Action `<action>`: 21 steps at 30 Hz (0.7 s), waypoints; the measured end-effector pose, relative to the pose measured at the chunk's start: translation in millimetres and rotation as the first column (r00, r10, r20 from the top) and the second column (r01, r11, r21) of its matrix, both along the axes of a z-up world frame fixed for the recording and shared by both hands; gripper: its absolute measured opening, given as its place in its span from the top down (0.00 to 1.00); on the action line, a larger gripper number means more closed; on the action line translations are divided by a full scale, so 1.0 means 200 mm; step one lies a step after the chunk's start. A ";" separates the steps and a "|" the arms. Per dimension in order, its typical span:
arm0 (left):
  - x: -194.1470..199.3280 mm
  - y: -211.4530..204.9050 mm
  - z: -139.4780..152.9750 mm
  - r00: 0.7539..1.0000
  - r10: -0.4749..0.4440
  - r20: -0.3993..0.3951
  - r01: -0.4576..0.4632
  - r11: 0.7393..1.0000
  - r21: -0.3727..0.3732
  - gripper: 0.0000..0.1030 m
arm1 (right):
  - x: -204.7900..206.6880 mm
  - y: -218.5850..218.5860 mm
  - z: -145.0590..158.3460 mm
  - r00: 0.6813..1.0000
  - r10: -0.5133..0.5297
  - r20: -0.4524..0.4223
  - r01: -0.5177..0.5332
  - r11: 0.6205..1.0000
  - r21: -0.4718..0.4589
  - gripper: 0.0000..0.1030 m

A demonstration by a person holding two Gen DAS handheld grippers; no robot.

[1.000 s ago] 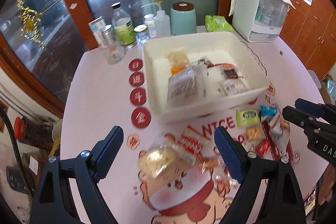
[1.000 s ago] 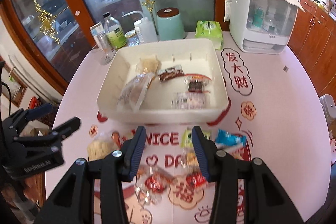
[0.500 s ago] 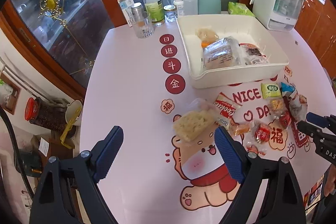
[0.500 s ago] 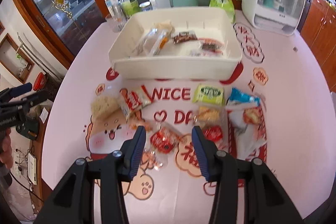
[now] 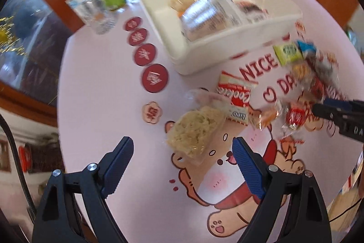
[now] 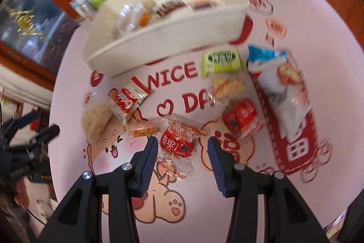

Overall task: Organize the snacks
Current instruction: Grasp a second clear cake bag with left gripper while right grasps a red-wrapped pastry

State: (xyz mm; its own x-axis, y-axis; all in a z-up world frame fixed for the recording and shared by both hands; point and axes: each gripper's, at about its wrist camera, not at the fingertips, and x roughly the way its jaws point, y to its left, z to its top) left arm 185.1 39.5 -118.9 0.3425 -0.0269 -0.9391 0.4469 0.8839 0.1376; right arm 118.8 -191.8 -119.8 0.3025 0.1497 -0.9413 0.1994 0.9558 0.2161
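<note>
Pink cartoon-printed table (image 5: 95,120) carries everything, with red lettering and a bear drawing across its middle. White bin (image 6: 173,35) stands toward the far edge, already holding several wrapped snacks, among them a large clear-wrapped pack (image 5: 211,13). Bottles and jars, blurred, crowd the far left corner behind it. Loose snacks lie on the table just in front of the bin: a blue and white bag (image 6: 279,88) at the right, a green packet (image 6: 221,59) beside it, a pale crumbly cake in clear wrap (image 5: 196,131) at the left, a red and white cookie pack (image 5: 234,97) touching it, then small orange and red sweets between.

Left gripper (image 5: 183,157) hangs over the cake with its jaws spread wide, one on each side of the cake, holding nothing. Right gripper (image 6: 183,147) has its jaws partly open around a red-wrapped sweet (image 6: 179,140), with the left finger at the wrapper's edge; whether the pads press on it cannot be told.
</note>
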 end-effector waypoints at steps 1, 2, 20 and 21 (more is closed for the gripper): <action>0.01 -0.01 -0.04 1.000 -0.016 -0.010 0.016 1.000 0.003 0.15 | 0.01 0.00 -0.03 1.000 -0.018 -0.017 0.018 1.000 0.004 0.55; 0.02 -0.02 -0.08 0.999 -0.030 -0.020 0.030 1.000 0.007 0.15 | 0.02 0.00 -0.07 0.999 -0.037 -0.035 0.037 0.999 0.009 0.55; 0.21 -0.10 -0.47 0.993 -0.074 -0.087 0.073 0.997 -0.010 0.15 | 0.10 0.10 -0.31 0.980 -0.164 -0.113 0.163 0.986 -0.014 0.53; 0.21 -0.11 -0.47 0.994 -0.076 -0.080 0.075 0.997 -0.015 0.15 | 0.10 0.11 -0.31 0.981 -0.160 -0.106 0.158 0.987 -0.027 0.54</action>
